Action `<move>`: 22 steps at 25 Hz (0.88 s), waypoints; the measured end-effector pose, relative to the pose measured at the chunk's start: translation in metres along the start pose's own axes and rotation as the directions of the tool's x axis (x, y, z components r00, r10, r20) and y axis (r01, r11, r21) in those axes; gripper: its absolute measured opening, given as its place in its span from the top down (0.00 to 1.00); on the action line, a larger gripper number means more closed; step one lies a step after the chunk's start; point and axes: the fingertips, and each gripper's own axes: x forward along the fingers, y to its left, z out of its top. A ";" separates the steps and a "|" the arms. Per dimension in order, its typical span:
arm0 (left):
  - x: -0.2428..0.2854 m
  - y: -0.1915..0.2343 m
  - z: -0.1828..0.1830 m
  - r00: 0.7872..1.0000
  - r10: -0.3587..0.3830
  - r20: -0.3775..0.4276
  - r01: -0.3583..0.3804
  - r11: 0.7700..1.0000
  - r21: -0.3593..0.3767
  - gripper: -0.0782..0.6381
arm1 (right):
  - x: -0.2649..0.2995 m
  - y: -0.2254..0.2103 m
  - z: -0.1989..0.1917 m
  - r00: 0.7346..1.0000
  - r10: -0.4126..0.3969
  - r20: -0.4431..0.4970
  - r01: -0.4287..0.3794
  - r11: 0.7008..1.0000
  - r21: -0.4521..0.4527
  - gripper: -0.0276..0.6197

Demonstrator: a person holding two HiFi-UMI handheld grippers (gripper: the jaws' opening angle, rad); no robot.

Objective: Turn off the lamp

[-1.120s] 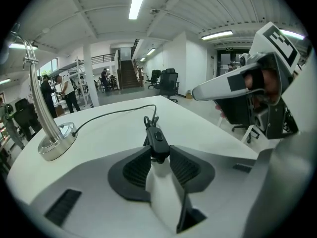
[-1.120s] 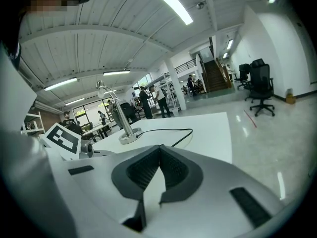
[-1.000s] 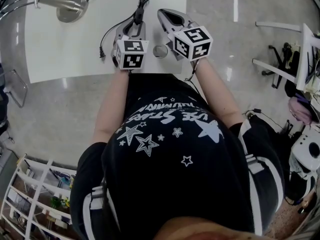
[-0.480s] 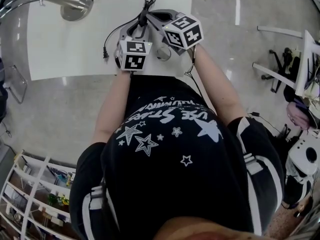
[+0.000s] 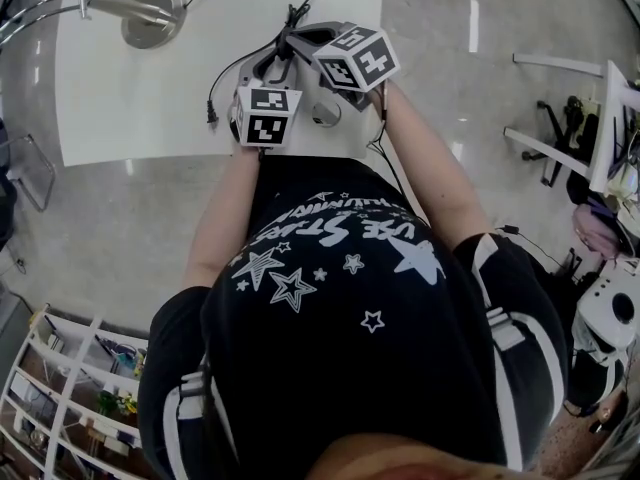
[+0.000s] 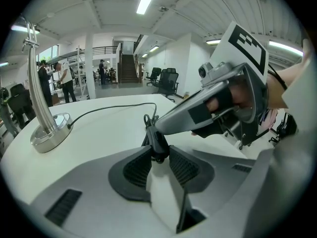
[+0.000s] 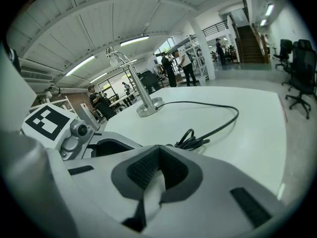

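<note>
On the white bench (image 5: 130, 98), the lamp (image 5: 150, 16) stands at the far left corner, at about 10 o'clock from the two grippers, and its black cord (image 6: 109, 108) runs across the top to a black switch block (image 6: 157, 139) right in front of the person. The left hand-held gripper (image 6: 159, 152) pinches this switch block between its ribbed pads, both of which touch it. The right hand-held gripper (image 7: 159, 150) comes in from 2 o'clock with its jaws pressed together on nothing, its tip lying against the top of the switch block.
</note>
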 end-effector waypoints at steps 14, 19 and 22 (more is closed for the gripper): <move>0.000 0.002 0.000 1.000 -0.012 0.008 0.012 1.000 -0.027 0.71 | -0.001 -0.002 0.009 0.999 -0.034 -0.042 0.034 0.999 0.001 0.95; 0.002 0.003 -0.002 1.000 -0.022 0.007 0.023 0.999 -0.038 0.71 | -0.008 -0.009 0.004 0.998 -0.058 0.018 0.057 0.997 0.052 0.95; -0.001 0.002 -0.003 0.999 -0.033 0.007 0.033 0.999 -0.032 0.71 | -0.022 -0.007 -0.001 0.997 -0.070 0.039 0.067 0.995 0.073 0.95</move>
